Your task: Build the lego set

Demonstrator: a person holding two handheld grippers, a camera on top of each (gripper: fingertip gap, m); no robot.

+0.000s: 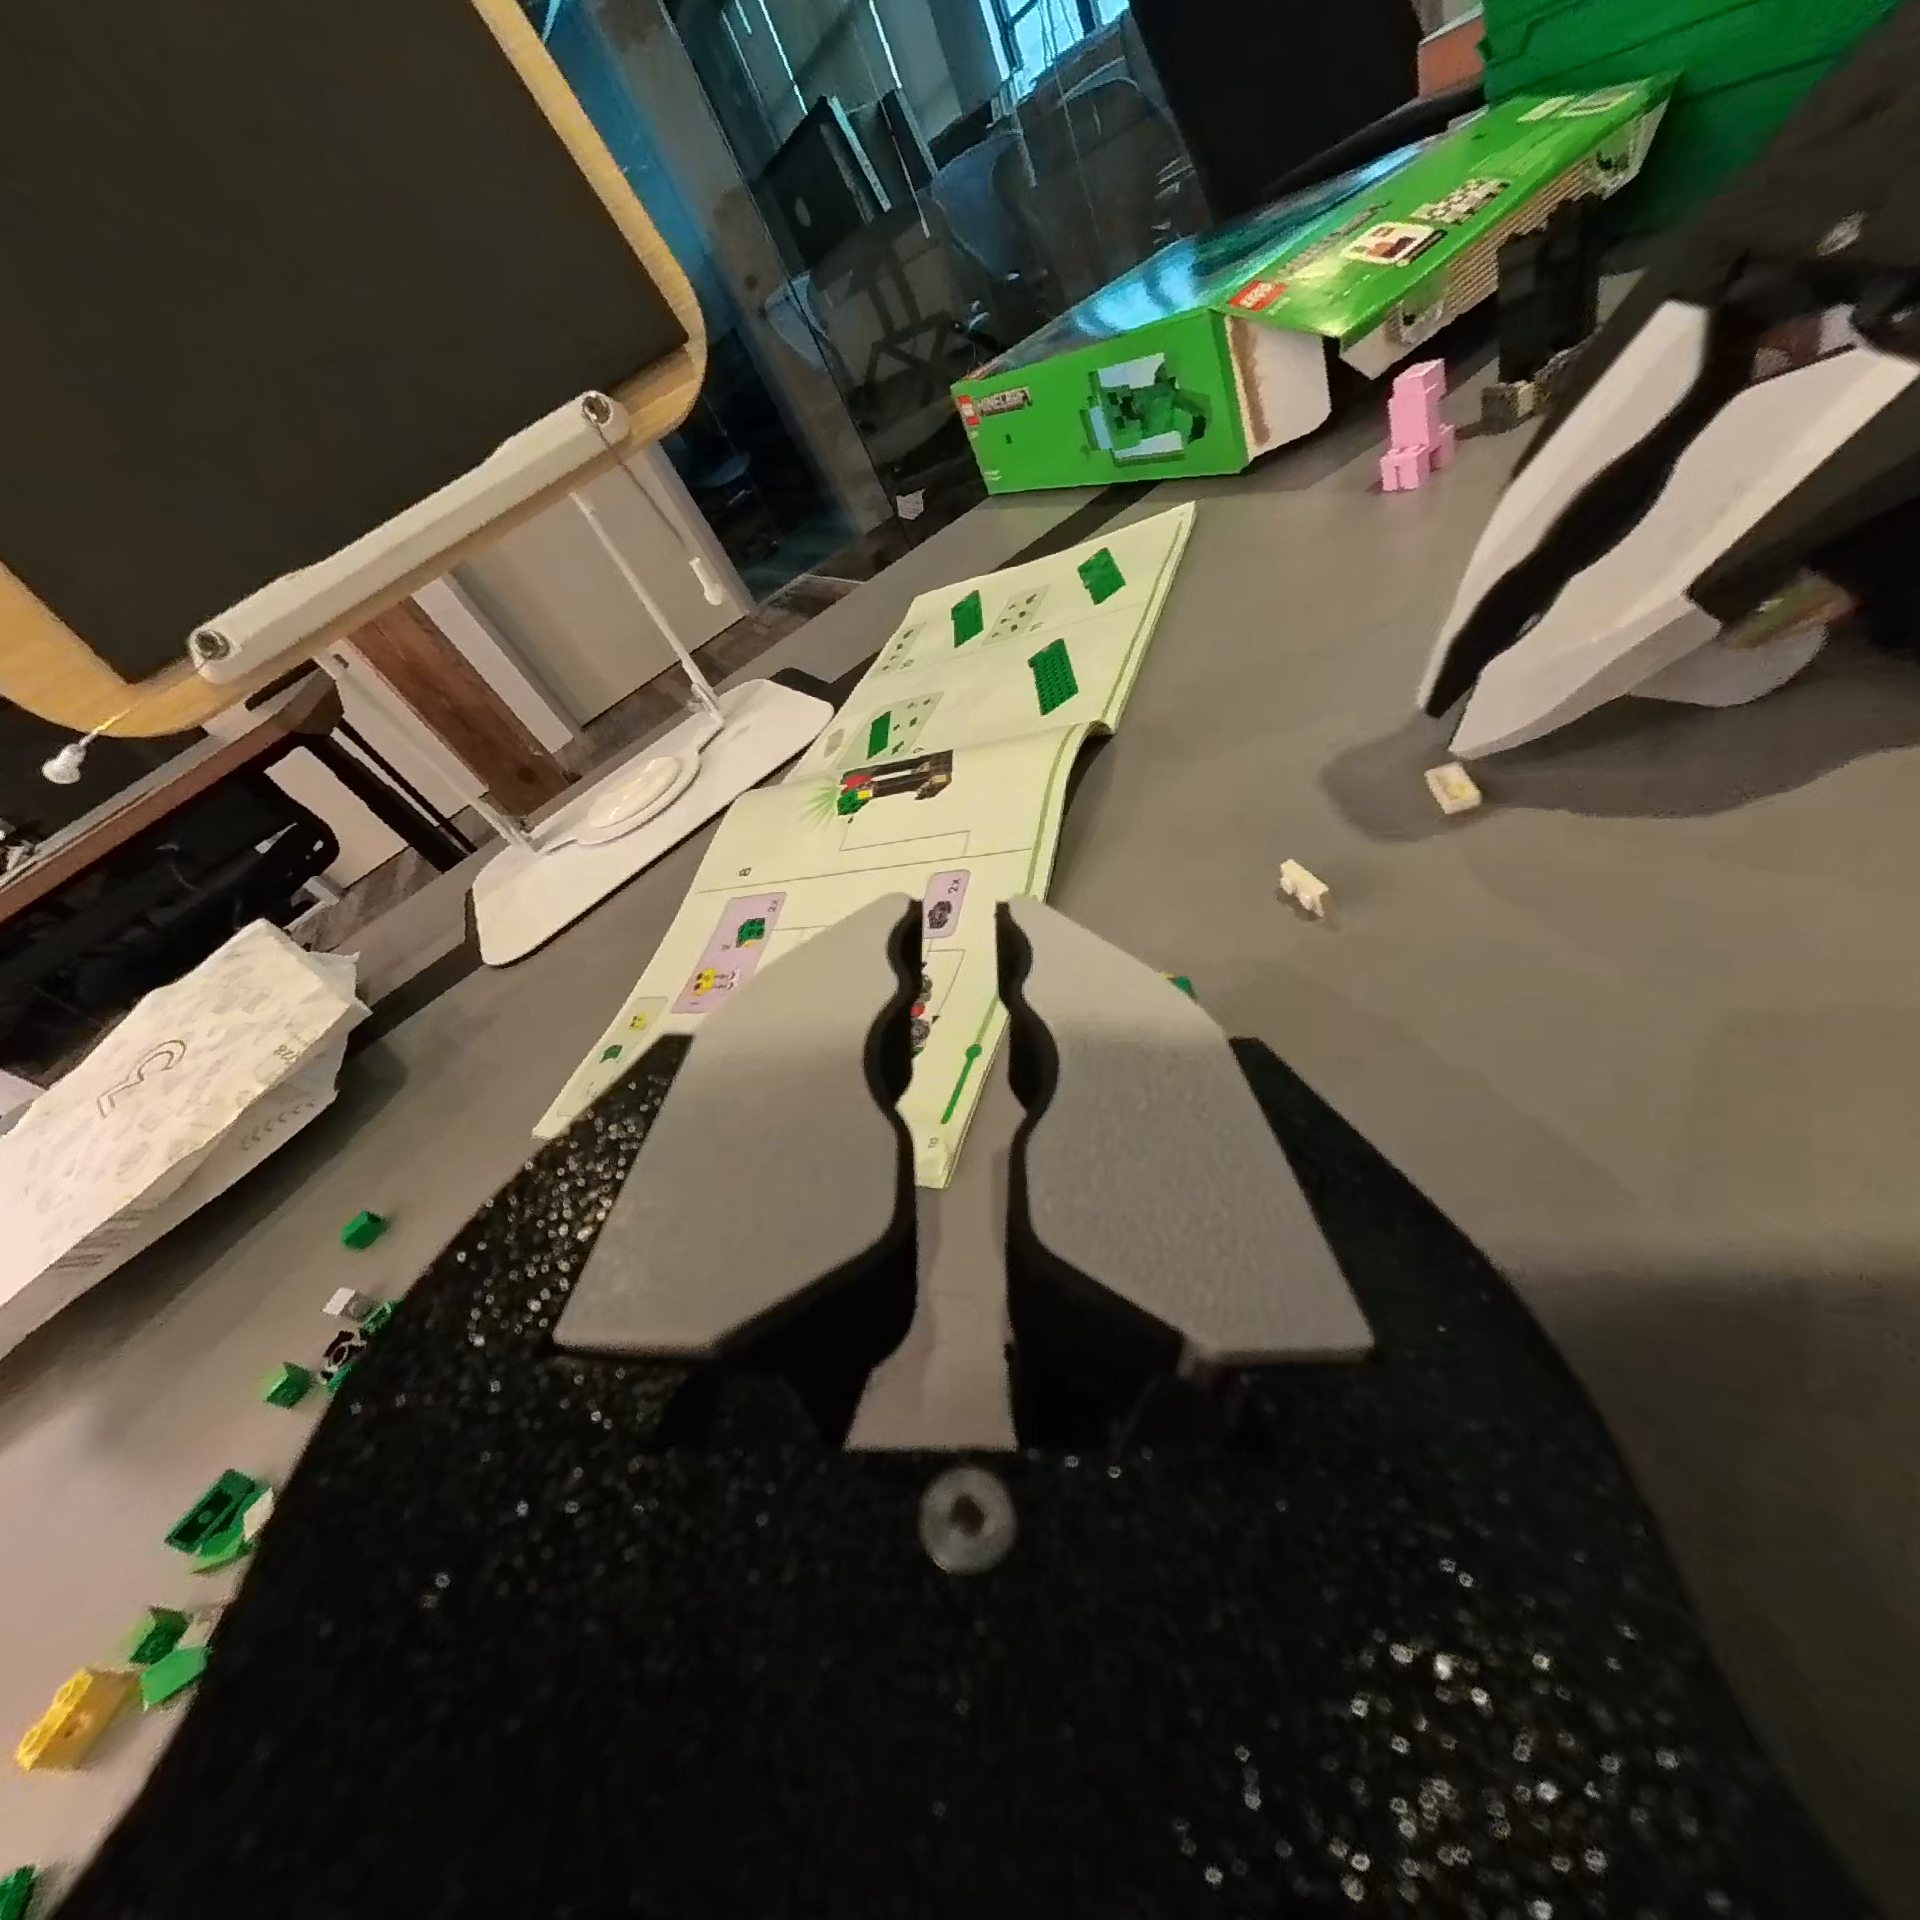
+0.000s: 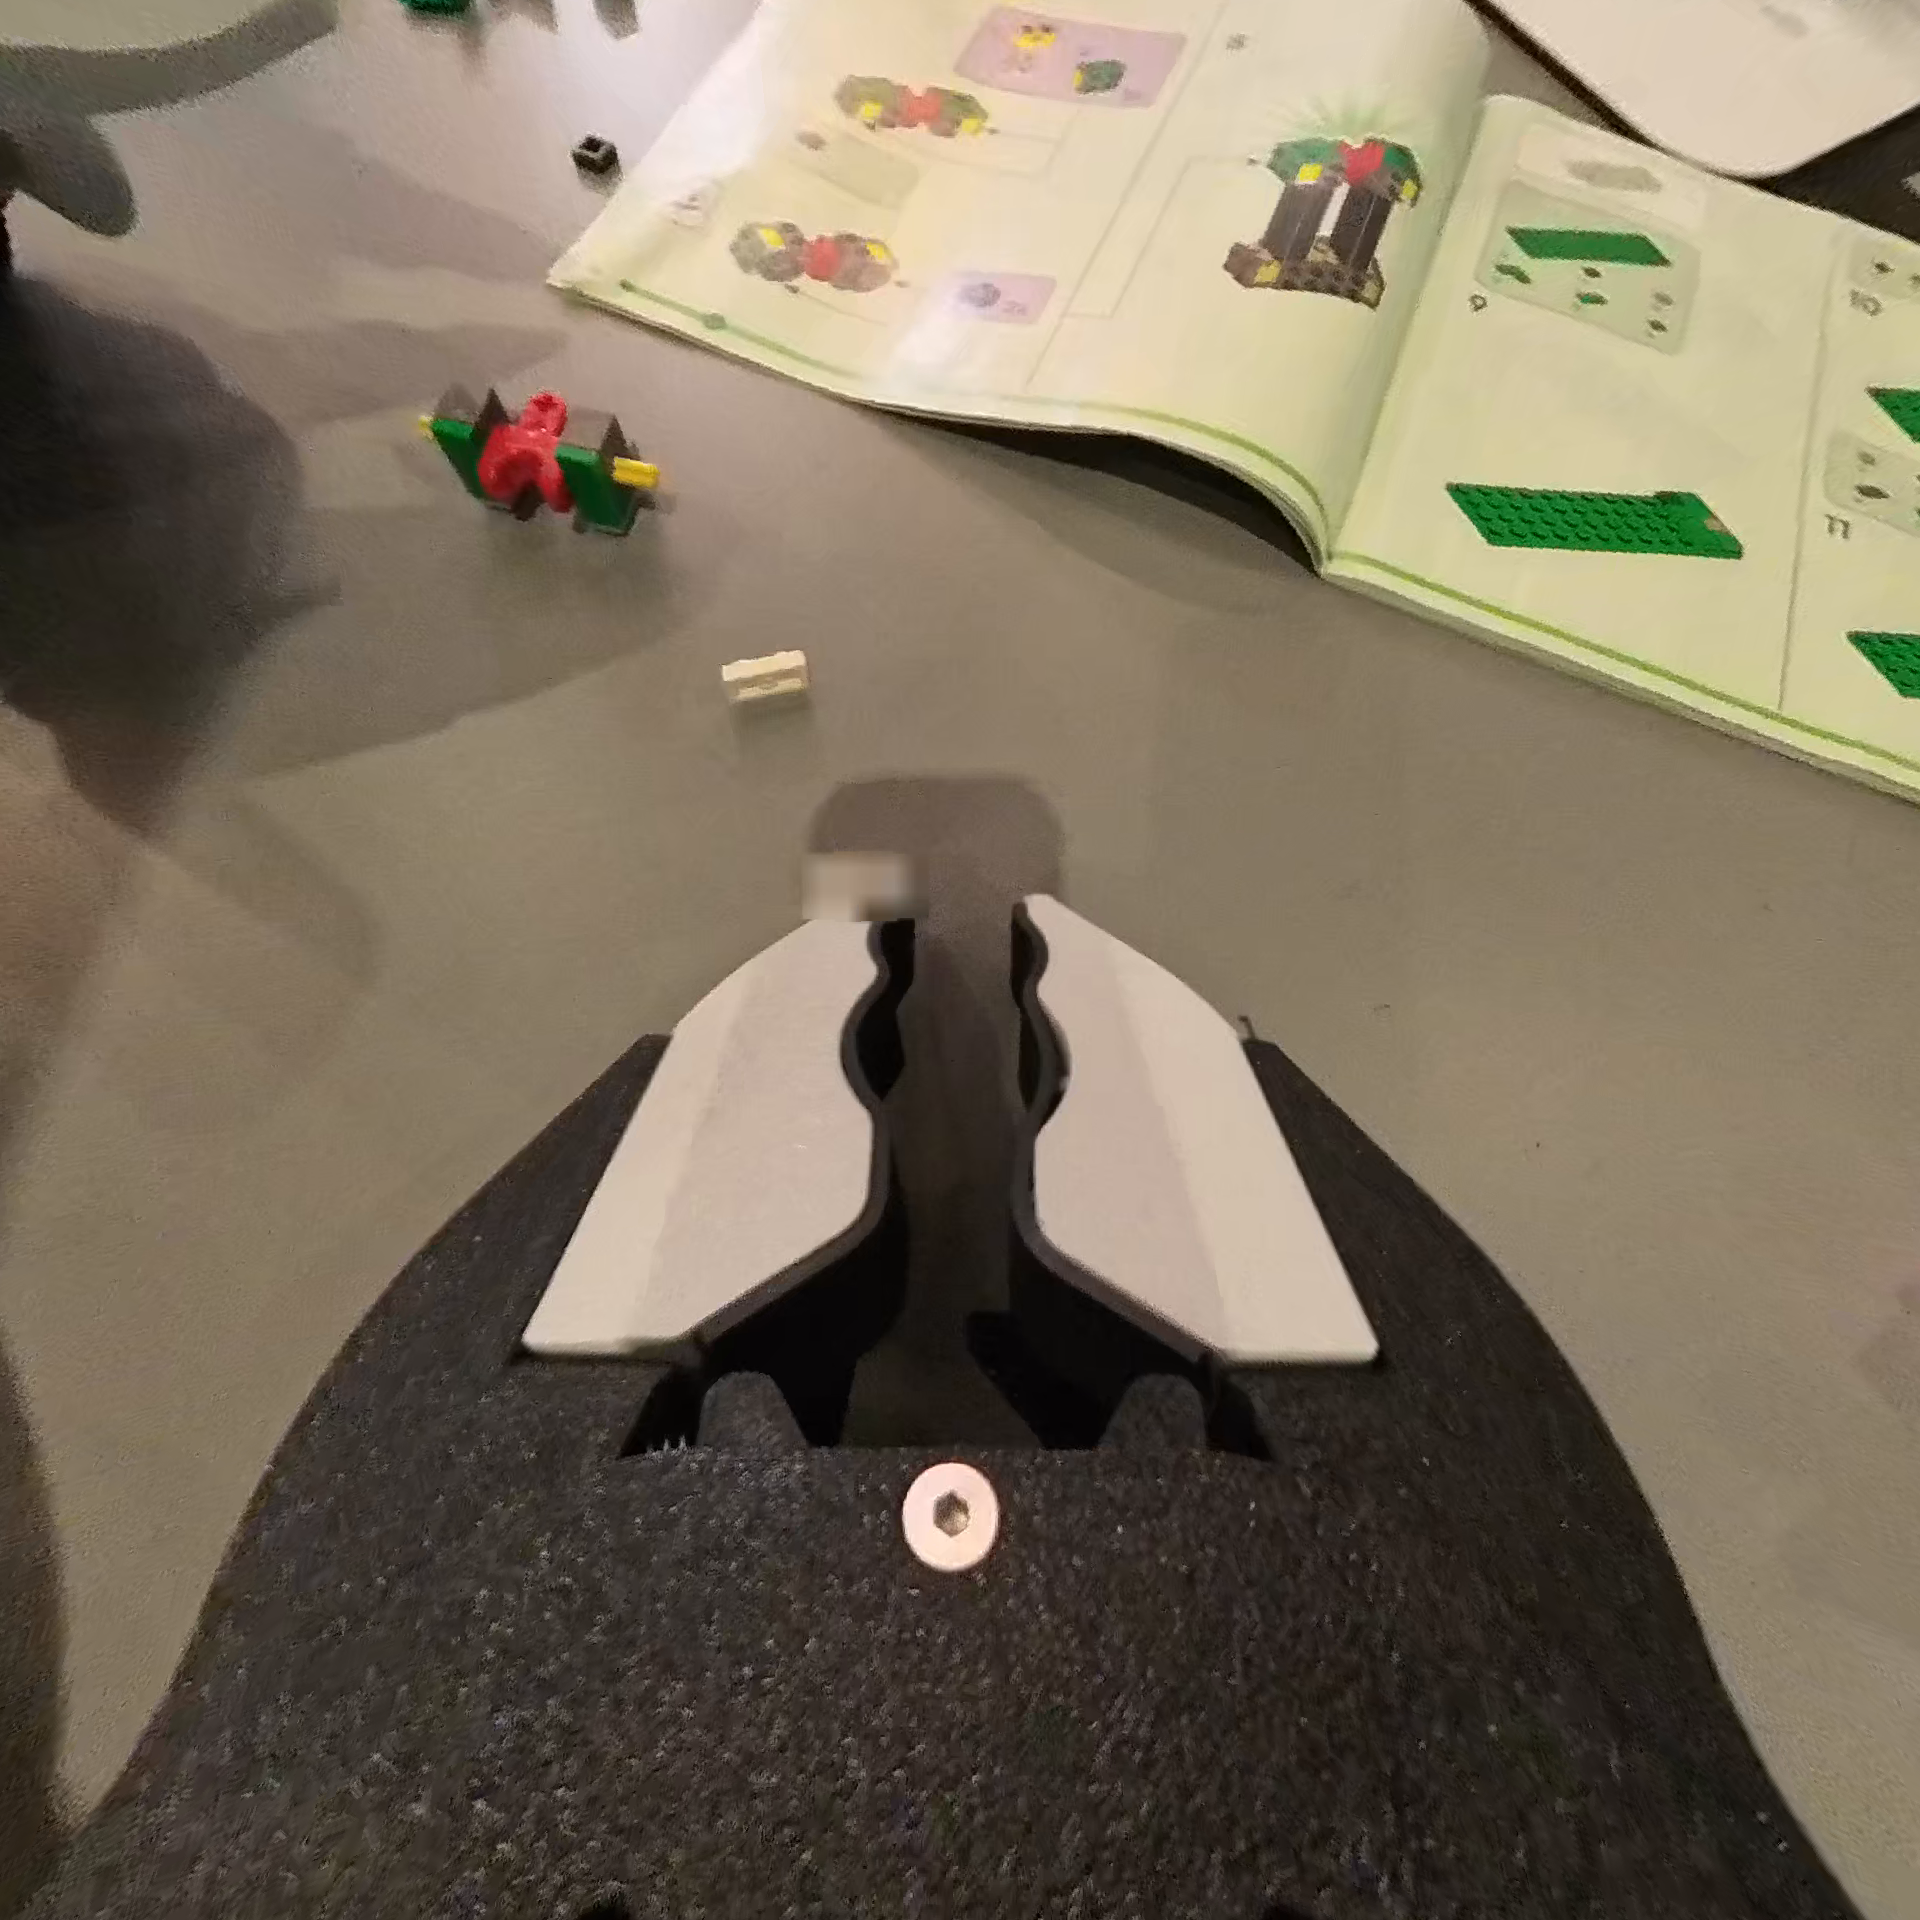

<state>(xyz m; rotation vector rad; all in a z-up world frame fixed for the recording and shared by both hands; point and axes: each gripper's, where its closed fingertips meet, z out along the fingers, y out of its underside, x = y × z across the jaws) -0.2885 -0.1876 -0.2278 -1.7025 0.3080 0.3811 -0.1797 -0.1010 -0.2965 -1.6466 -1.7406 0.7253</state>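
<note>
A small red, green and black Lego assembly [image 2: 540, 462] lies on the grey table [image 2: 1351, 935], to the left and ahead of my right gripper [image 2: 961, 914]. The right gripper's jaws stand a narrow gap apart with nothing between them. A cream piece [image 2: 857, 883], blurred, lies just off its left fingertip; it also shows in the left wrist view [image 1: 1452, 787], under the right gripper [image 1: 1449, 722]. A second cream piece [image 2: 766, 675] lies farther ahead. My left gripper [image 1: 961, 914] is narrowly open and empty above the open instruction booklet [image 1: 935, 790].
The green Lego box [image 1: 1143, 416] and a pink figure [image 1: 1415, 426] stand at the back. A white lamp base [image 1: 644, 810] and a white paper bag [image 1: 156, 1122] are on the left. Loose green bricks [image 1: 213, 1517] and a yellow brick [image 1: 73, 1714] lie near the left edge.
</note>
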